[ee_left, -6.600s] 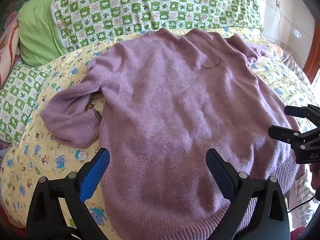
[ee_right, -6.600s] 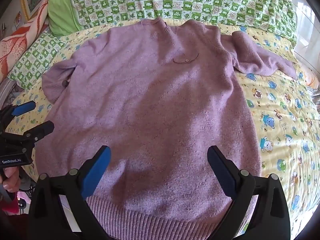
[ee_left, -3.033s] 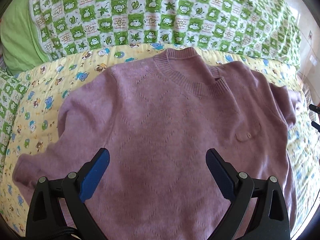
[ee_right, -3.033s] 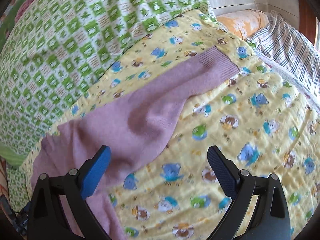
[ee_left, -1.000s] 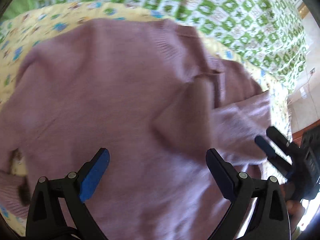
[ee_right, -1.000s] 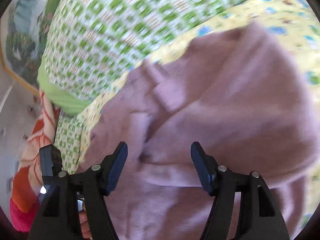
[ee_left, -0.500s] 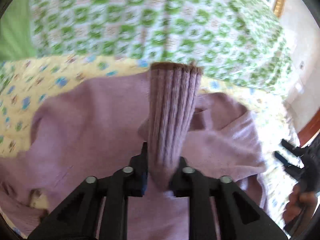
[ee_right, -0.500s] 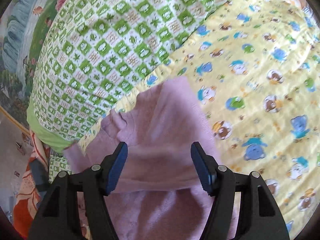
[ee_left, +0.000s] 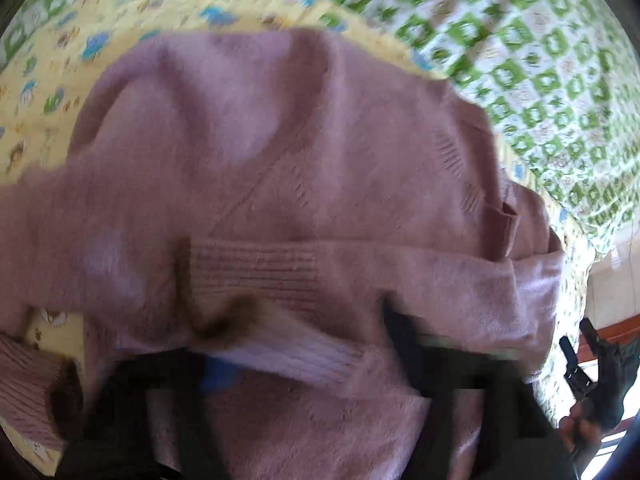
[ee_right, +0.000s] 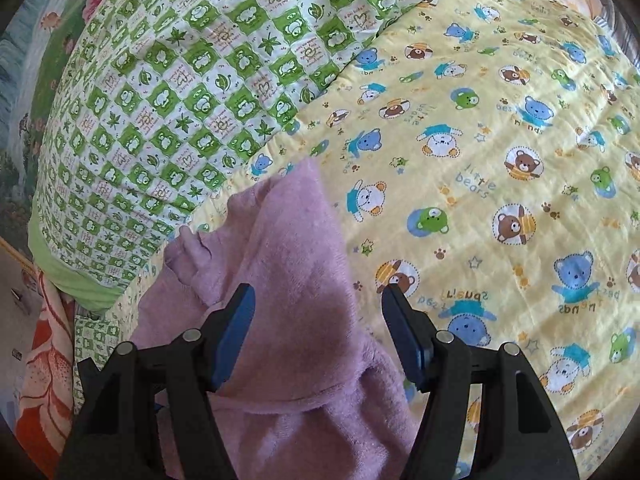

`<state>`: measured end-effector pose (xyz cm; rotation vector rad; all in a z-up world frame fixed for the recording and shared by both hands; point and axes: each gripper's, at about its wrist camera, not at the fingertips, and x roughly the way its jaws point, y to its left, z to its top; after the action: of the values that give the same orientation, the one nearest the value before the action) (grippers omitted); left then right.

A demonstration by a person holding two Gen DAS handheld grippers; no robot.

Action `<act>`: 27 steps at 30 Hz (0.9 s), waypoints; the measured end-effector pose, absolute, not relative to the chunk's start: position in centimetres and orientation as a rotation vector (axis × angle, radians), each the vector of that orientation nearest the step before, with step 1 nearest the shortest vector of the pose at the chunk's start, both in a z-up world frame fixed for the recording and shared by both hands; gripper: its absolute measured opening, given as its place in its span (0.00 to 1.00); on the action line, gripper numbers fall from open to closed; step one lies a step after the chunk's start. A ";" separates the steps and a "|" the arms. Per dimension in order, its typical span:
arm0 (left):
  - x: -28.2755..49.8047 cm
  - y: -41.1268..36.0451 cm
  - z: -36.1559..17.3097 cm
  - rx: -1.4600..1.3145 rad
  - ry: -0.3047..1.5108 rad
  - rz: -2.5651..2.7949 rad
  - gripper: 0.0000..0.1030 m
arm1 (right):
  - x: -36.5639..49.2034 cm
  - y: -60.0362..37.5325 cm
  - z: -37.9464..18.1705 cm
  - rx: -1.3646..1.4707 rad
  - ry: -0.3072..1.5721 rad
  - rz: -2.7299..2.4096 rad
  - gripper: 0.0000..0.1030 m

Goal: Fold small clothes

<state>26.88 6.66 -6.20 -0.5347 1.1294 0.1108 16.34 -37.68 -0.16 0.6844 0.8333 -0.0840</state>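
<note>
A purple knit sweater [ee_left: 280, 140] lies on the bed, its right sleeve folded across the chest. The sleeve's ribbed cuff [ee_left: 260, 268] lies crosswise just in front of my left gripper [ee_left: 308, 344]. The left wrist view is smeared, but the two fingers show well apart, with the cuff's pale end draped over the left, blue-padded one. My right gripper [ee_right: 318, 332] stands open above the sweater's [ee_right: 288, 260] folded shoulder edge, its pads pressing on nothing. In the left wrist view a hand holds the right gripper [ee_left: 576, 364] at the far right.
The bed has a yellow bear-print sheet [ee_right: 500, 200]. A green-and-white checked quilt [ee_right: 180, 80] is bunched along the far side. The sweater's other ribbed cuff [ee_left: 24, 384] lies at the lower left. An orange patterned cloth [ee_right: 44, 352] borders the bed's left side.
Half a second ago my left gripper was shut on the cuff, holding it upright. Now the cuff lies flat across the sweater and the fingers are apart. The right gripper drew back off the sweater.
</note>
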 end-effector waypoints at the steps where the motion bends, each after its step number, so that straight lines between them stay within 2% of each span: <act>1: 26.7 6.4 -5.0 -0.530 1.111 0.089 0.13 | 16.6 -38.0 -0.2 0.676 0.835 -0.089 0.65; 4: 25.9 5.4 0.0 -0.433 0.921 0.017 0.12 | 17.8 -38.9 -0.1 0.653 0.849 -0.089 0.65; 6: 25.6 4.7 1.7 -0.351 0.861 -0.012 0.11 | 18.7 -39.2 -0.1 0.625 0.856 -0.077 0.66; 9: 25.9 5.9 -0.4 -0.343 0.904 0.020 0.11 | 20.2 -39.2 -0.7 0.594 0.884 -0.059 0.71; 15: 24.4 7.3 -3.0 -0.354 0.951 0.049 0.11 | 23.1 -37.1 -3.0 0.543 0.971 0.008 0.71; 16: 24.1 7.4 -3.1 -0.360 0.954 0.044 0.11 | 23.7 -36.3 -3.4 0.503 0.986 0.024 0.63; 17: 24.1 7.2 -2.8 -0.356 0.946 0.039 0.11 | 24.1 -35.8 -3.6 0.487 0.998 0.046 0.29; 18: 24.3 6.9 -2.3 -0.345 0.928 0.026 0.11 | 24.5 -35.6 -3.9 0.506 1.018 0.087 0.07; 23: 25.8 5.5 0.7 -0.316 0.833 -0.058 0.11 | 24.0 -38.8 1.5 0.509 0.877 0.006 0.07; 27: 27.4 3.9 -1.7 -0.241 0.877 -0.058 0.11 | 23.8 -40.4 1.0 0.437 0.908 -0.057 0.07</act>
<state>27.43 3.86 -1.72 -0.2406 0.8766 -0.0580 23.83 -40.45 1.02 0.4374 0.9075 -0.0565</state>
